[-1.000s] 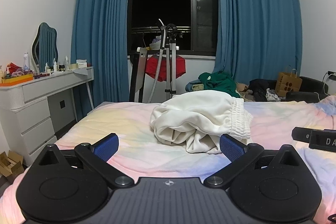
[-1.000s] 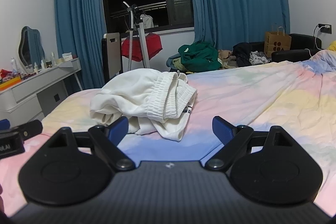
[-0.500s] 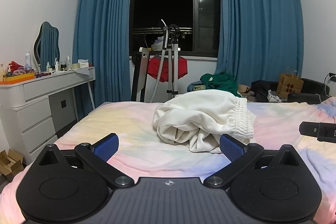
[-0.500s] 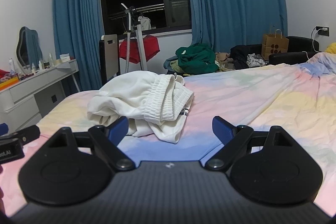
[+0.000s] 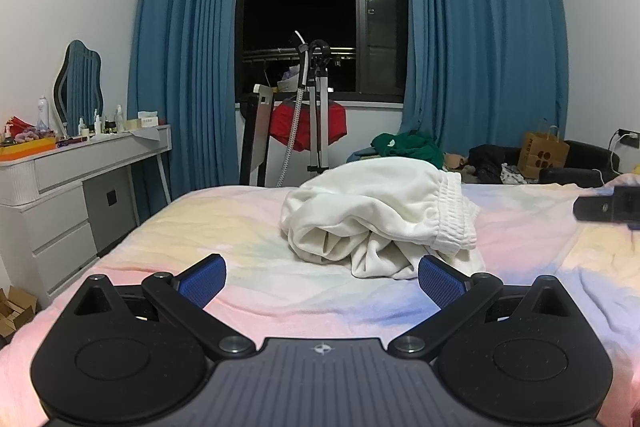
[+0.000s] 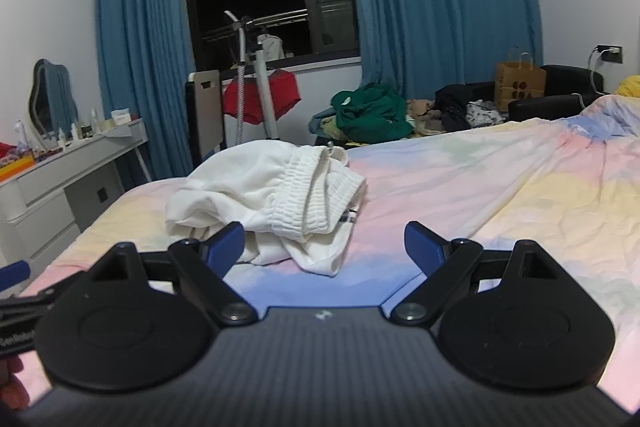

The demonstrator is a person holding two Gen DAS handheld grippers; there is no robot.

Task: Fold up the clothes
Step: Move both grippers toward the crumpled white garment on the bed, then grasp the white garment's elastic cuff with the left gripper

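Observation:
A crumpled white garment with a ribbed elastic waistband lies heaped on the pastel bedspread. My left gripper hovers just in front of it, open, nothing between its blue pads. In the right wrist view the same white garment lies ahead and to the left. My right gripper is open and empty, its left finger close to the garment's near edge. The right gripper's body shows at the right edge of the left wrist view.
A white dresser with bottles and a mirror stands to the left of the bed. Beyond the bed are a garment steamer stand with red cloth, a green clothes pile, a paper bag and blue curtains.
Both grippers have shifted slightly forward and upward toward the garment. The garment has not moved. The right gripper's body slid further right in the left wrist view.

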